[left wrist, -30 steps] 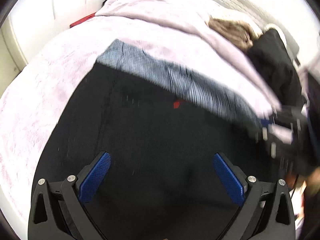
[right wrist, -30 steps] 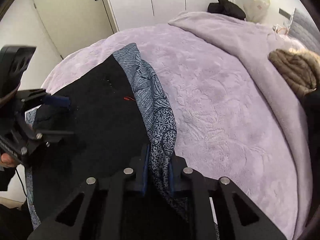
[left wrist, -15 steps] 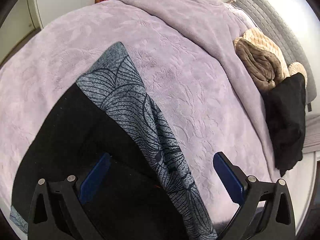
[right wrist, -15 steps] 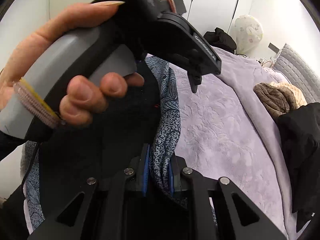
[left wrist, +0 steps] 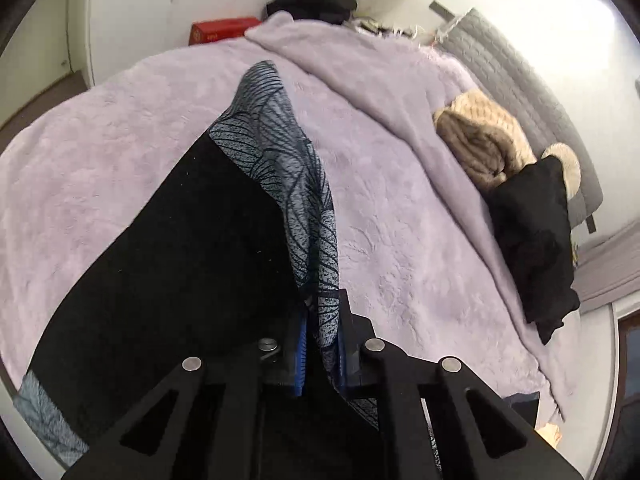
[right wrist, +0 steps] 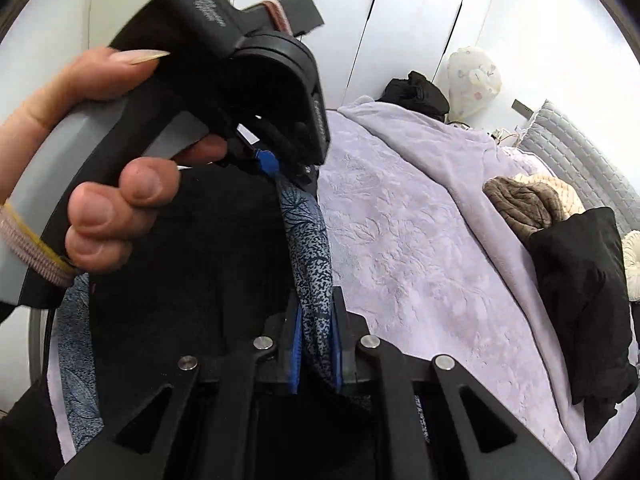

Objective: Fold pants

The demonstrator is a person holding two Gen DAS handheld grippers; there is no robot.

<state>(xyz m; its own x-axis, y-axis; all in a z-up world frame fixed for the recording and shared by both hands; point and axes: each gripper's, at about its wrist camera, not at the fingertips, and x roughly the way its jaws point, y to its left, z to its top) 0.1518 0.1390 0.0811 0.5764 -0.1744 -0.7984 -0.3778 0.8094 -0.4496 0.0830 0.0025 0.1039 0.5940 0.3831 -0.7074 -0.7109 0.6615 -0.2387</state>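
Note:
The pants [left wrist: 168,264] are black with a blue-grey leaf-patterned band [left wrist: 288,168] along one edge, lying on a lilac bedspread. My left gripper [left wrist: 320,344] is shut on the patterned band near its close end. My right gripper [right wrist: 316,344] is shut on the same patterned band [right wrist: 312,256], further back along it. In the right wrist view the left gripper [right wrist: 276,168] shows just ahead, held in a hand, clamped on the band. The black part [right wrist: 192,264] lies to the left of both grippers.
The lilac bedspread [left wrist: 400,216] spreads to the right and far side. A brown knit item [left wrist: 480,140] and a black garment [left wrist: 536,240] lie at the right by a grey headboard [left wrist: 520,80]. A red box [left wrist: 220,30] and white cupboards [right wrist: 400,20] stand beyond.
My left gripper was open over the black cloth, swung toward the patterned band and has shut on it. My right gripper kept its hold on the band.

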